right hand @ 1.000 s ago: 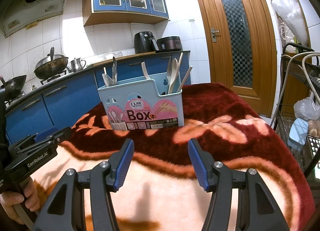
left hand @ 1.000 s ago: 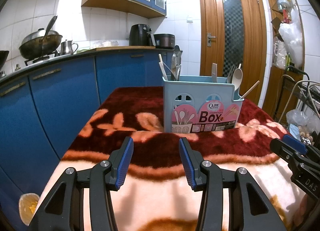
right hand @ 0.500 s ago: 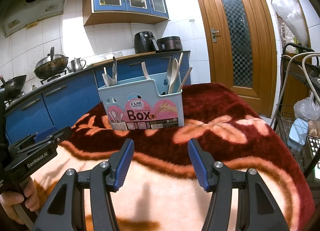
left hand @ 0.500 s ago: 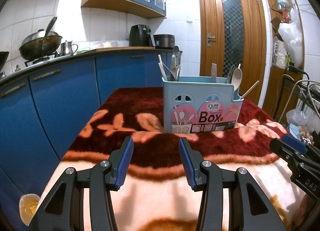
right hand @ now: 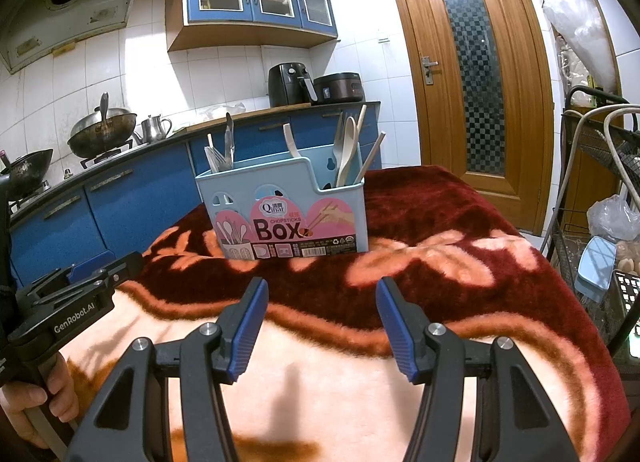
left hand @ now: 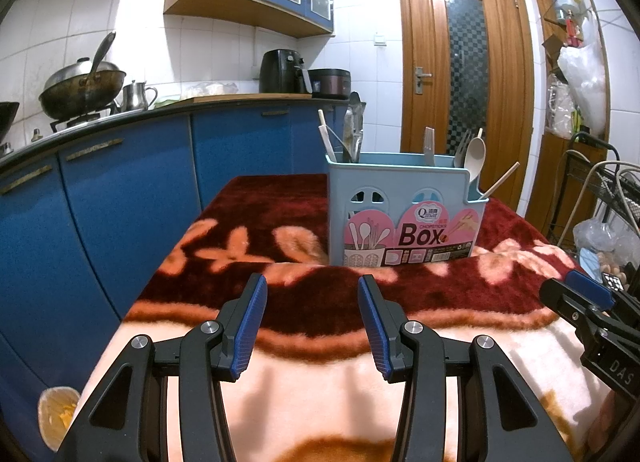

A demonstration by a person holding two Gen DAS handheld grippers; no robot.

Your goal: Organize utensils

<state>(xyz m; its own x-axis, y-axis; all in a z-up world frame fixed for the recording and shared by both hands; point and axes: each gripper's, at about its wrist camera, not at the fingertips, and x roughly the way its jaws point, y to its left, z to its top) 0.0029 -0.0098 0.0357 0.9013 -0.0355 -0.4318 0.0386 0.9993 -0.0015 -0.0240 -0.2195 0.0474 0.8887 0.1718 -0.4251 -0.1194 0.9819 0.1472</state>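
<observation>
**A:** Two grippers, both held over the blanket [left hand: 280, 394], both empty. From the left wrist view, going left to right: blue cabinets [left hand: 120, 201], a wok [left hand: 80, 87] on the stove, then the left gripper [left hand: 312, 322] with its fingers spread wide, nothing between the pads. Beyond it stands the box [left hand: 404, 213], upright on the dark red part of the blanket, well apart from the fingertips.

**B:** And at the right edge of that view?

**A:** The right gripper pokes in from the side, one blue pad and black frame only. Its gap is not readable from there.

**B:** The right wrist view settles that. Left to right again: a hand [right hand: 36, 402] gripping the left gripper's handle, which the other view never shows. Then the right gripper [right hand: 320, 318], fingers spread wide too, holding nothing. The box sits ahead and slightly left of it, also well apart.

**A:** What is inside the box?

**B:** This view looks at the lower right compartment more openly: a spoon [right hand: 348, 153] and chopsticks [right hand: 372, 153] lean there. A knife [right hand: 228, 141] stands in the taller left part.

**A:** My view shows a fork [left hand: 463, 145] near the spoon; yours hides it.

**B:** Mine adds a wire rack [right hand: 592, 189] at far right, beside the door [right hand: 472, 73].
</observation>
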